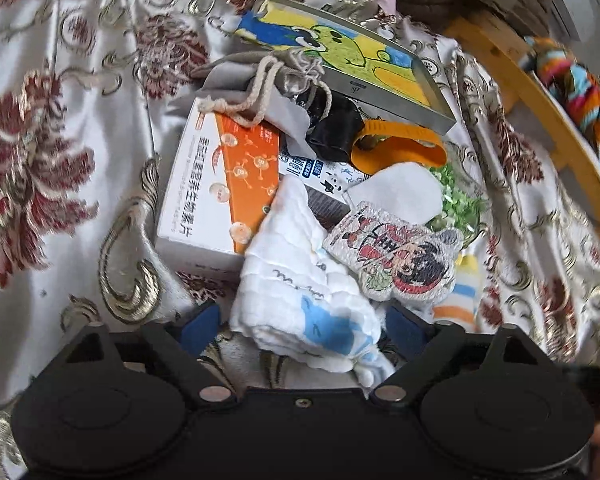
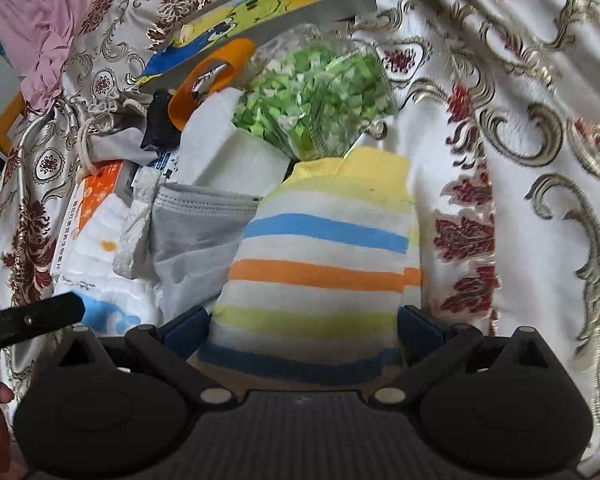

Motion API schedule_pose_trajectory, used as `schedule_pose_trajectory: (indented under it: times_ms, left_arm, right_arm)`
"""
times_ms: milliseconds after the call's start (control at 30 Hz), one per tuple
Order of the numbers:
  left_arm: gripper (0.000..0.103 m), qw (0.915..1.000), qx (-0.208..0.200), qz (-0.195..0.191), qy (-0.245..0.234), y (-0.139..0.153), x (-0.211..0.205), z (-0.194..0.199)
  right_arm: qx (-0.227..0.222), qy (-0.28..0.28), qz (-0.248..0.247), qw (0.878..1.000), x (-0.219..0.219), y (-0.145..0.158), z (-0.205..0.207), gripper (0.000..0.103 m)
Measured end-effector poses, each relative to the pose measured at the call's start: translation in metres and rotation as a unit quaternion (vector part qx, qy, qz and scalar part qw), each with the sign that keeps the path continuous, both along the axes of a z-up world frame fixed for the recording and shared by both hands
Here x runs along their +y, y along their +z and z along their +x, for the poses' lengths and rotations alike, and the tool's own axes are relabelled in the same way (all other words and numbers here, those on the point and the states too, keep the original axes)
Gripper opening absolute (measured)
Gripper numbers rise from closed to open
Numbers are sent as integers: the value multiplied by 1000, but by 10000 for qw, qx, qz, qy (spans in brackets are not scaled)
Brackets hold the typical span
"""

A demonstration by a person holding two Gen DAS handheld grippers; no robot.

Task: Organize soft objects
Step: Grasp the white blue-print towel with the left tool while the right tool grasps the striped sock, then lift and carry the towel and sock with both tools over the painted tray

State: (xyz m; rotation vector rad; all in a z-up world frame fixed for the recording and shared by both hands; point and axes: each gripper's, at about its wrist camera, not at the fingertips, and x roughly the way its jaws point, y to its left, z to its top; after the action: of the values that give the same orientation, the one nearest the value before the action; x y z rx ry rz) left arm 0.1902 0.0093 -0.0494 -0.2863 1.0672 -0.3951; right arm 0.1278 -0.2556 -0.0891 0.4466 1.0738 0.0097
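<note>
The left hand-held gripper (image 1: 302, 330) has its blue fingers spread wide on either side of a white muslin cloth (image 1: 304, 300) that lies at the near edge of a heap on the floral bedspread (image 1: 60, 160), against an orange-and-white box (image 1: 220, 184). The right hand-held gripper (image 2: 304, 328) is likewise open, its fingers flanking the near end of a striped sock (image 2: 320, 264), with a grey mask (image 2: 196, 224) to the left and a bag of green bits (image 2: 316, 92) beyond.

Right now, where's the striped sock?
Right wrist view, centre: the striped sock lies between the open right claw fingers, with the grey cloth to its left and green-filled bag behind.
</note>
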Motion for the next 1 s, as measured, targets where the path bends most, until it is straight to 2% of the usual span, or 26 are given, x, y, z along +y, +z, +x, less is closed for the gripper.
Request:
schedule_pose_trajectory:
  times_ms: [133, 300, 367, 433, 533, 667, 800, 833, 900, 1000]
  left_arm:
    - [69, 9993, 282, -256, 39, -8, 0, 3]
    - [65, 9972, 269, -624, 312, -11, 4, 11]
    - [59, 9957, 307, -787, 391, -13, 4, 13]
    - [41, 9954, 343, -800, 391, -14, 3, 14]
    - [23, 9958, 349, -776, 338, -15, 4, 13]
    - [17, 9946, 269, -967, 262, -10, 7, 11]
    - [15, 9945, 159, -1021, 142, -4, 5, 7]
    - [14, 9942, 140, -1058, 105, -3, 5, 5]
    - [14, 9937, 54, -1118, 13, 2, 5, 3]
    - [14, 9927, -114, -1199, -109, 10, 3, -2]
  right_arm:
    - [58, 139, -88, 9998, 6, -2, 2, 101]
    - [37, 231, -98, 9997, 13, -4, 0, 94]
    - [32, 200, -58, 9998, 11, -3, -1, 94]
    - [58, 116, 35, 9999, 8, -4, -1, 94]
    - [43, 35, 103, 9999, 4, -6, -3, 91]
    - [8, 3, 110, 9999, 1, -5, -7, 81]
    - [28, -71, 398, 9992, -5, -6, -8, 82]
    - [12, -111, 426, 9990, -6, -6, -9, 79]
    - [-39, -102, 488, 9988, -7, -4, -11, 57]
    - [-97, -7, 570, 9983, -6, -1, -14, 40]
